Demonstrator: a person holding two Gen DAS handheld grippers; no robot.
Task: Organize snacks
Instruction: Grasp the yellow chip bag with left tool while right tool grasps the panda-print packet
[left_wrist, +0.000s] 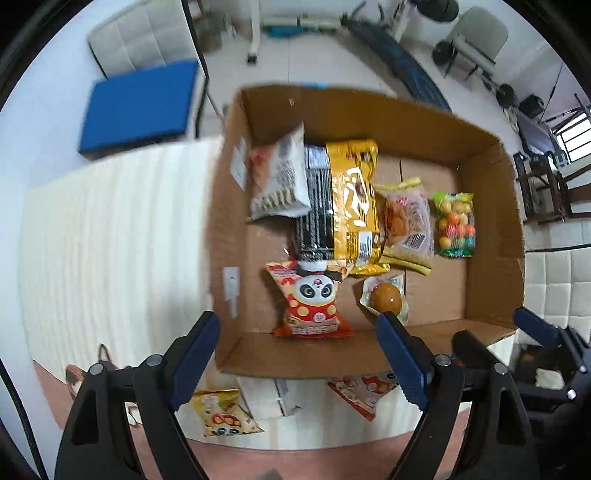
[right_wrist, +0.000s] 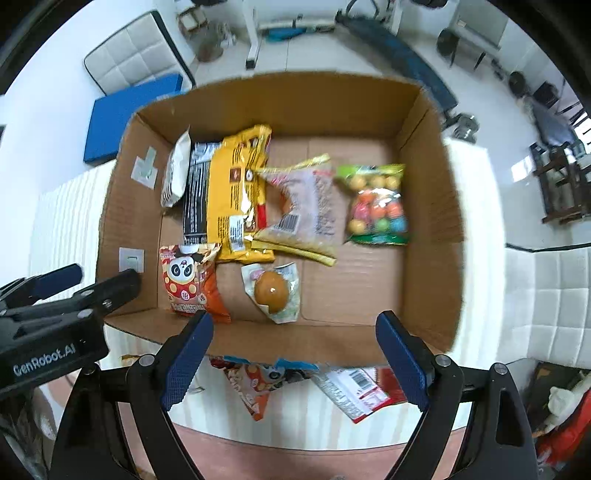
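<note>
Both grippers hung over the open cardboard box (right_wrist: 122, 206), pointing down into it. The left gripper (left_wrist: 299, 356) stood with its blue-padded fingers spread wide and nothing between them; the right gripper (right_wrist: 295, 356) was just as wide and just as empty. Inside the box, the red panda snack bag (left_wrist: 308, 304) lay near the front wall, with a clear packet holding a brown egg-like ball (right_wrist: 273, 290) just beside it. Behind them a white bag (left_wrist: 279, 177), a black striped pack (left_wrist: 314, 206), a yellow pack (left_wrist: 356, 203), a clear packet with yellow edges (right_wrist: 306, 206) and a bag of coloured candy balls (right_wrist: 376, 205) lay in a rough row across the box floor. More snack packets (right_wrist: 258, 384) lay on the white mat (left_wrist: 110, 229) outside the box, in front of its near wall.
</note>
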